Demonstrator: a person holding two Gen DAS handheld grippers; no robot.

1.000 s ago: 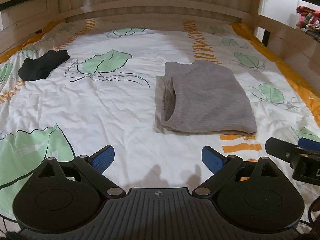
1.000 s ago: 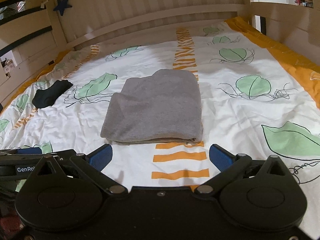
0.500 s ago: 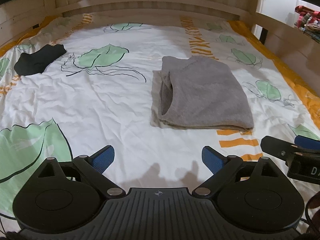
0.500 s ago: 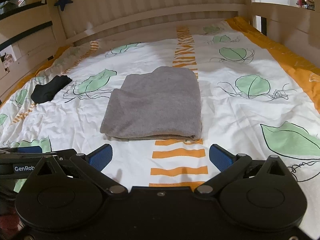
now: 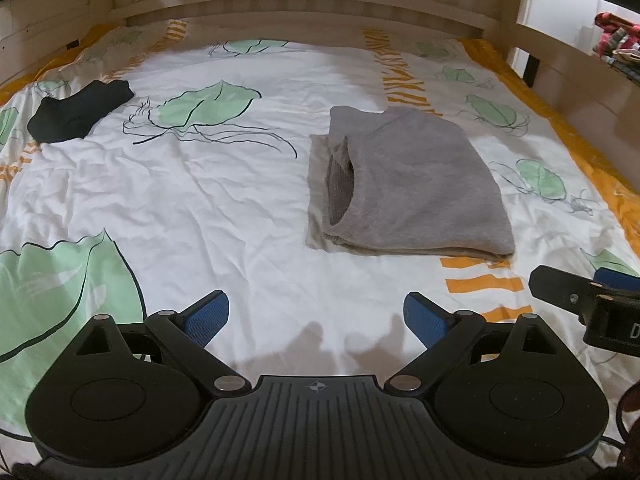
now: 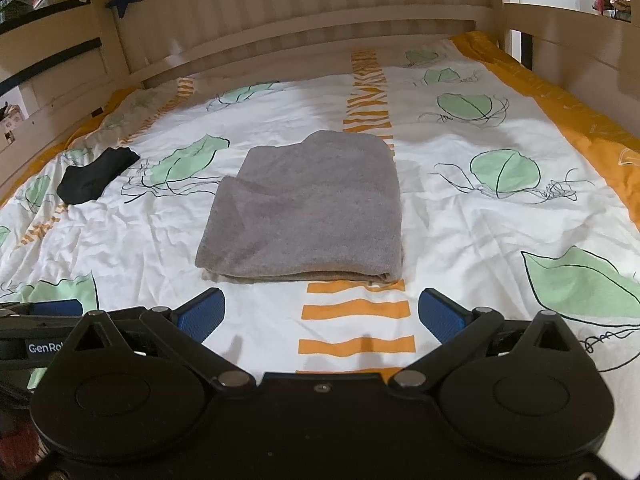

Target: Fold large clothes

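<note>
The jaws of the left gripper point(image 5: 316, 316) and right gripper point(image 6: 320, 314) are held wide apart and empty. The folded grey knitted sweater point(image 6: 308, 208) is left lying on the leaf-printed bed sheet point(image 5: 200, 208); both grippers have been drawn slightly back, so this fold is judged finished.

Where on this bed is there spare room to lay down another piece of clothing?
The widest bare stretch of bedsheet lies between the black garment and the folded grey garment. Another lies between the grey garment and the orange edge. The near strip is crowded by the open left gripper and right gripper.
</note>
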